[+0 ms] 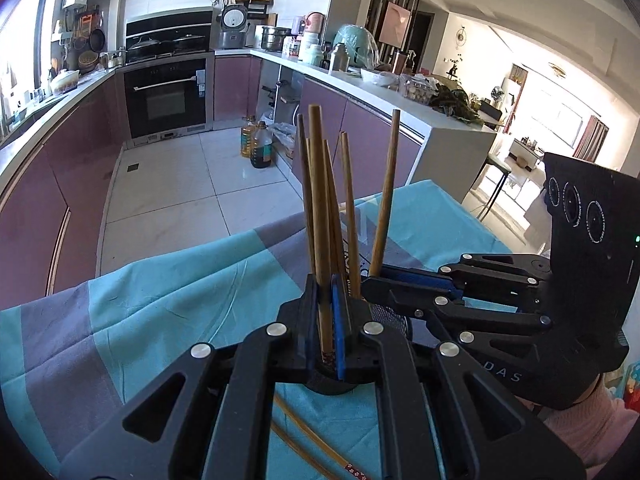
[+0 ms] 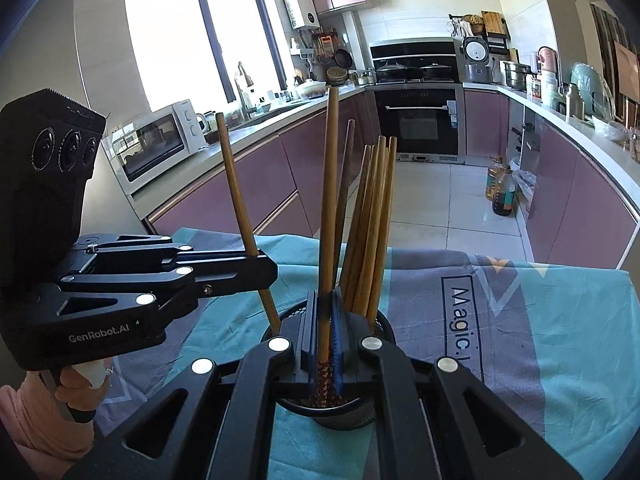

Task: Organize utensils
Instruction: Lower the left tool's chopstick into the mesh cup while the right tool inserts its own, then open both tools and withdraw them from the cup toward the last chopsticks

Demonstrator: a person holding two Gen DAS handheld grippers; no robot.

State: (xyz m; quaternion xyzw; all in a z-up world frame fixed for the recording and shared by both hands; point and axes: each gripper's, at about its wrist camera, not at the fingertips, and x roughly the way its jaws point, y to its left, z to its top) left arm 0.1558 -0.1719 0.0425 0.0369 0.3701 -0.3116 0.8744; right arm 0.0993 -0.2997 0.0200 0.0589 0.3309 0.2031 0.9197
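Note:
A black mesh holder (image 2: 384,326) stands on the blue and grey cloth with several wooden chopsticks (image 2: 372,220) upright in it. My right gripper (image 2: 324,308) is shut on one chopstick (image 2: 330,184), held upright, its patterned end down inside the holder. My left gripper (image 2: 266,270) reaches in from the left, shut on another chopstick (image 2: 236,184) whose lower end is at the holder's left rim. In the left wrist view the left gripper (image 1: 326,292) clamps its chopstick (image 1: 318,200) over the holder (image 1: 390,316). The right gripper (image 1: 370,278) comes in from the right with its chopstick (image 1: 386,200).
Two loose chopsticks (image 1: 304,440) lie on the cloth (image 1: 160,292) below my left gripper. A hand in a pink sleeve (image 2: 28,412) grips the left handle. Beyond the table edge are the tiled floor, oil bottles (image 1: 258,144) and purple cabinets.

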